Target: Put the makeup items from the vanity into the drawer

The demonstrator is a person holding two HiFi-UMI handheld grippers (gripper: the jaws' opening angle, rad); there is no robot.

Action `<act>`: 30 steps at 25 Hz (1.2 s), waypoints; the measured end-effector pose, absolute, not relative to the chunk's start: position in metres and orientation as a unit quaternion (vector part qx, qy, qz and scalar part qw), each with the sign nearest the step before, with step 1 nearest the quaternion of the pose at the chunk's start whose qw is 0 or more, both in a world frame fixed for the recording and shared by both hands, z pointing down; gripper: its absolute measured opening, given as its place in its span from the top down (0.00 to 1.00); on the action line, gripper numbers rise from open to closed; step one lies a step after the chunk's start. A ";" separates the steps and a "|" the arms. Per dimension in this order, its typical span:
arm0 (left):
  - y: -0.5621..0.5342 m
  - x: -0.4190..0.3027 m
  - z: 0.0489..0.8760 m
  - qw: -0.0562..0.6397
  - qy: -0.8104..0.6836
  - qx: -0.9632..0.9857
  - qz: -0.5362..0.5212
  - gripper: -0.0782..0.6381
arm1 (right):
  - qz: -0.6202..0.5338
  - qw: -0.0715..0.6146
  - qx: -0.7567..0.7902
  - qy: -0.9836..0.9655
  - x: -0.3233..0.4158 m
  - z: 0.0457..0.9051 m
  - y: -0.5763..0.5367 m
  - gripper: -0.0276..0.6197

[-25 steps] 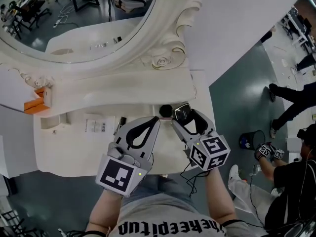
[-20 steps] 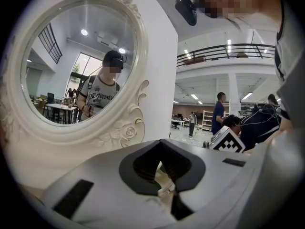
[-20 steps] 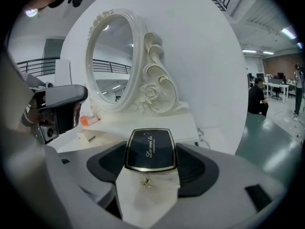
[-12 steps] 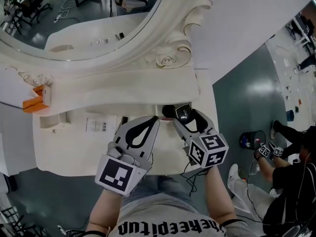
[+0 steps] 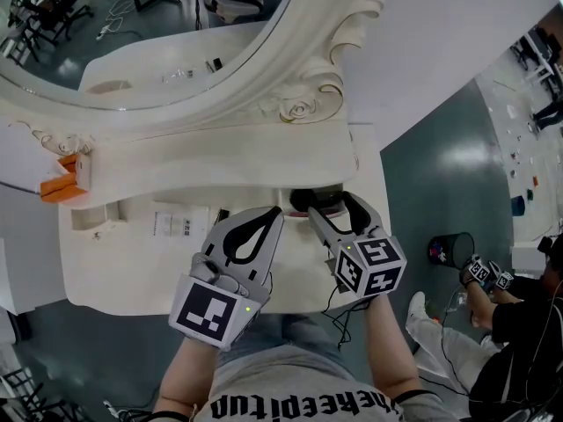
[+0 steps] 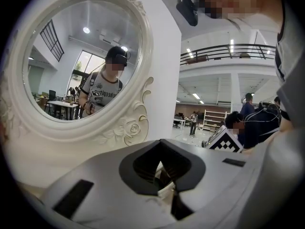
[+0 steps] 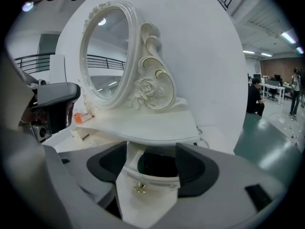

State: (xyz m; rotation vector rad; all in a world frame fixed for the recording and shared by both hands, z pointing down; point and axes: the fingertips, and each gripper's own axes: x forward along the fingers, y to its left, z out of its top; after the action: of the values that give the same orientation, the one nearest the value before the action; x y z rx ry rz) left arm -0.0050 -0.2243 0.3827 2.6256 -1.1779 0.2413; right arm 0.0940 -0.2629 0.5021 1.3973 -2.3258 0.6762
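Observation:
A small white drawer [image 7: 151, 194] with a gold knob [image 7: 139, 188] stands pulled out under the vanity's upper shelf [image 5: 255, 161]; its inside is dark and I cannot make out its contents. My right gripper [image 5: 332, 206] is open, with its jaws either side of the drawer's front [image 5: 302, 201]. Nothing is between its fingers. My left gripper [image 5: 275, 213] is shut and empty, just left of the drawer above the vanity top [image 5: 132, 262]. A thin black makeup item [image 5: 216, 218] lies on the top beside a white leaflet [image 5: 172, 223].
The oval mirror [image 5: 132, 33] in its carved white frame rises behind the shelf. An orange box [image 5: 58, 185] and a small white box [image 5: 85, 167] sit at the vanity's left end. On the floor to the right are a dark bin [image 5: 449, 248] and another person [image 5: 519, 332].
A black compact with a label was between the right gripper's fingertips in both earlier frames; now it is out of sight and the jaws hold nothing. The left gripper has stayed put.

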 end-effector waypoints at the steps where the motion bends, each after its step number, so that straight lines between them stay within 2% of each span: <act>1: -0.224 -0.005 0.383 0.127 -0.404 0.902 0.083 0.83 | 0.238 0.170 0.493 -0.820 0.094 0.501 -0.263 0.42; 10: -0.222 -0.001 0.380 0.124 -0.400 0.904 0.083 0.83 | 0.247 0.144 0.485 -0.826 0.095 0.492 -0.261 0.51; 22: -0.208 0.012 0.372 0.114 -0.391 0.910 0.079 0.83 | 0.227 0.130 0.480 -0.837 0.097 0.470 -0.246 0.72; 27: -0.200 0.021 0.365 0.107 -0.382 0.915 0.077 0.83 | 0.214 0.125 0.485 -0.839 0.102 0.456 -0.237 0.83; 30: -0.194 0.025 0.362 0.105 -0.378 0.917 0.076 0.83 | 0.208 0.116 0.486 -0.841 0.104 0.447 -0.232 0.96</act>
State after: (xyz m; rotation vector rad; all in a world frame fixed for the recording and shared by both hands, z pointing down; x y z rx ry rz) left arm 0.0252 -0.1944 0.3620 2.7033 -1.1136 0.2233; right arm 0.1037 -0.2318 0.4474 1.4228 -2.4635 0.6086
